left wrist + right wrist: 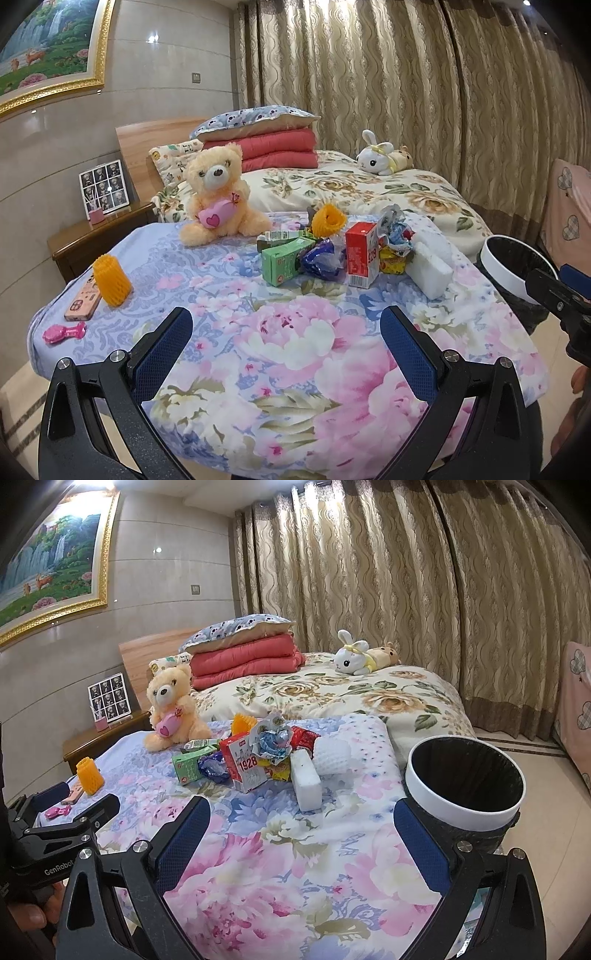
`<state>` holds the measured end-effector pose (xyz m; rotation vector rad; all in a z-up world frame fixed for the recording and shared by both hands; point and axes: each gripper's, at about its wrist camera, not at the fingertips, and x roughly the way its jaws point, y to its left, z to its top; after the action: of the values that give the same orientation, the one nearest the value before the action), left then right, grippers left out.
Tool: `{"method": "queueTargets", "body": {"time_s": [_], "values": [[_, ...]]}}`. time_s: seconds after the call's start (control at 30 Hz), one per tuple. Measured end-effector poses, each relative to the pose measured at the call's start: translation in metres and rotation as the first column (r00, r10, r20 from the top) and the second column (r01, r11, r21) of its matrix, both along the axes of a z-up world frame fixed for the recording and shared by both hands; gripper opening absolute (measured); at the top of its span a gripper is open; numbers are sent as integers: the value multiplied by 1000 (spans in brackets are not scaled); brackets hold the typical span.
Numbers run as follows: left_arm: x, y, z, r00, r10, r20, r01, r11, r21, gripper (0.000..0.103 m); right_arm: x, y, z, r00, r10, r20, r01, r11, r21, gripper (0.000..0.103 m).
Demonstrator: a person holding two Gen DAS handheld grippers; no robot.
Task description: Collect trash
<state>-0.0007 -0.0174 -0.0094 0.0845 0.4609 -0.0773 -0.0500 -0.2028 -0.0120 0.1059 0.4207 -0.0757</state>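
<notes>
Ahead of the fingers (pixel 181 840), a trash pile (pixel 258 760) lies on the bedspread (pixel 280 867); the bin (pixel 465 786) stands right, the teddy bear (pixel 171 709) beyond-left.

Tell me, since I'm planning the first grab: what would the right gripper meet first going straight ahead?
Probably the white foam block at the near edge of the trash pile; the right gripper is open over bare bedspread before it.

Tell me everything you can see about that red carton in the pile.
The red carton is a small box of what looks like coated card, red and white, printed with "1928" and a barcode. It stands tilted and slightly dented on the flowered bedspread, amid the trash, crumpled wrappers leaning against its top. No gripper touches it.
</notes>
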Motion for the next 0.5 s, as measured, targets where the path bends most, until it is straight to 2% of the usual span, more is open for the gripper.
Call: {"method": "queueTargets", "body": {"time_s": [0.27,0.5], "values": [[19,8,-16,996,-15,-83,13,999,-32,103,12,-4,-7,998,25,-50,-23,999,29,100],[48,1,-27,987,-57,-153,50,997,-53,103,36,-19,-18,993,54,-102,-44,994,97,100]]}}
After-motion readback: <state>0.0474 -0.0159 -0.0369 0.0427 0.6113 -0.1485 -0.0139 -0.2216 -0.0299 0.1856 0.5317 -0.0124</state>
